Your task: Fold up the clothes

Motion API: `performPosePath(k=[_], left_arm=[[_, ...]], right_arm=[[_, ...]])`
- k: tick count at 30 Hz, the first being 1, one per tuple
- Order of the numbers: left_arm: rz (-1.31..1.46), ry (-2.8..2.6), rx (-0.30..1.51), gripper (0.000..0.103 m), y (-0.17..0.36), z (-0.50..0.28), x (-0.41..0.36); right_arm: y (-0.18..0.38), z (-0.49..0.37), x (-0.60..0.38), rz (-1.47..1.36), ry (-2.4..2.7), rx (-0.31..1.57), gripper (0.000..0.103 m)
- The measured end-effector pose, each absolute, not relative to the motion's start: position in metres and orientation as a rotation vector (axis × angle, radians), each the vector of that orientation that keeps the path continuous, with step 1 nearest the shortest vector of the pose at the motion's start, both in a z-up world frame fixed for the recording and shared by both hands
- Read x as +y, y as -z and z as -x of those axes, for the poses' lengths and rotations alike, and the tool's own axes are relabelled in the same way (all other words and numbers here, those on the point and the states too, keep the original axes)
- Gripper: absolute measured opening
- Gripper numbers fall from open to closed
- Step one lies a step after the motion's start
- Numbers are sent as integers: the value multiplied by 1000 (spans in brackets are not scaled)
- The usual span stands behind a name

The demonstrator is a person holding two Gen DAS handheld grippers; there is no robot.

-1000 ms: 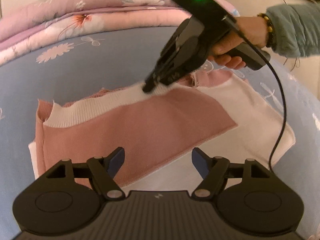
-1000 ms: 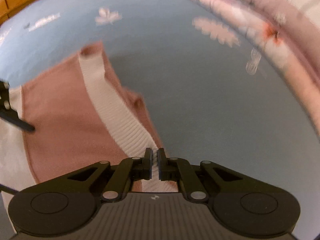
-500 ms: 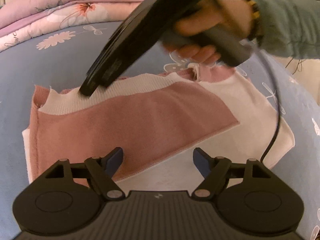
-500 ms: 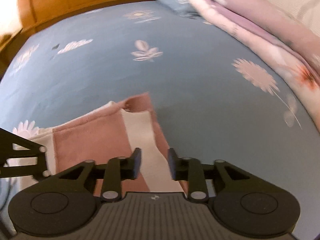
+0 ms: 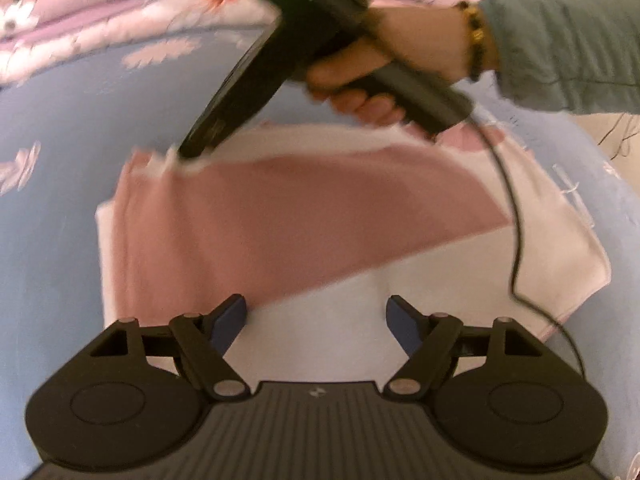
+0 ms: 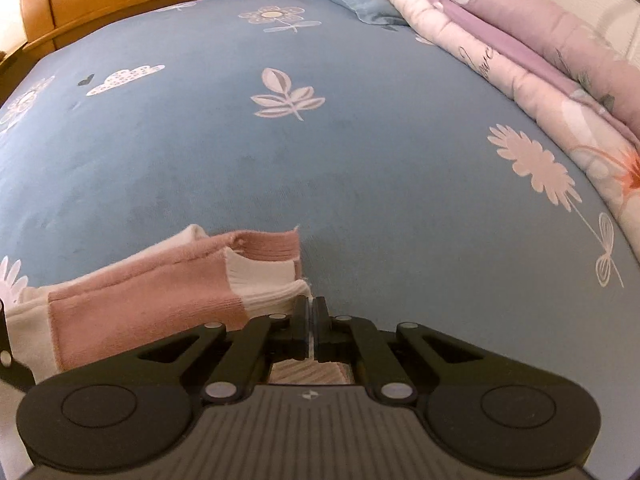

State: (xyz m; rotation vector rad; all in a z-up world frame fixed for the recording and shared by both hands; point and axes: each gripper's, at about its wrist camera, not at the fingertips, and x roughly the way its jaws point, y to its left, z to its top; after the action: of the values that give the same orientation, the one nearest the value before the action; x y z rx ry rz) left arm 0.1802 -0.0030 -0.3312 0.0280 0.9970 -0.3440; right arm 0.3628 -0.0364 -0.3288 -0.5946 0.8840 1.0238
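Sweater (image 5: 304,216) lies part-folded on bed (image 6: 320,152) | right gripper (image 6: 312,312) clenched on white ribbed hem (image 6: 276,292) at far corner | left gripper (image 5: 316,320) released, hovering over near edge | risk: we judge the thin pinch may slip or drag the layers askew if pulled while nothing pins the near side.

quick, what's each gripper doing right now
left tongs: open, holding nothing, above the sweater
right tongs: just closed, pinching the sweater's white ribbed cuff
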Motion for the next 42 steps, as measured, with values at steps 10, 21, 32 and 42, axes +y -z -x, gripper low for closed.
performPosePath(k=[10,21,32,42], left_arm=[[-38,394,965,77,305,-132,21],[-175,381,1118,75,324,-99,33],[-226,265,1107,81,337,-127,31],[-338,345,1026,79,297,-148,-22]], right_arm=[[273,-341,-91,405,-943,909,34],[275,-265,-208,144,-637,1122,37],[281,-167,-307,-132,-329,1195,42],[317,-107,-378,-419,-118,1218,41]])
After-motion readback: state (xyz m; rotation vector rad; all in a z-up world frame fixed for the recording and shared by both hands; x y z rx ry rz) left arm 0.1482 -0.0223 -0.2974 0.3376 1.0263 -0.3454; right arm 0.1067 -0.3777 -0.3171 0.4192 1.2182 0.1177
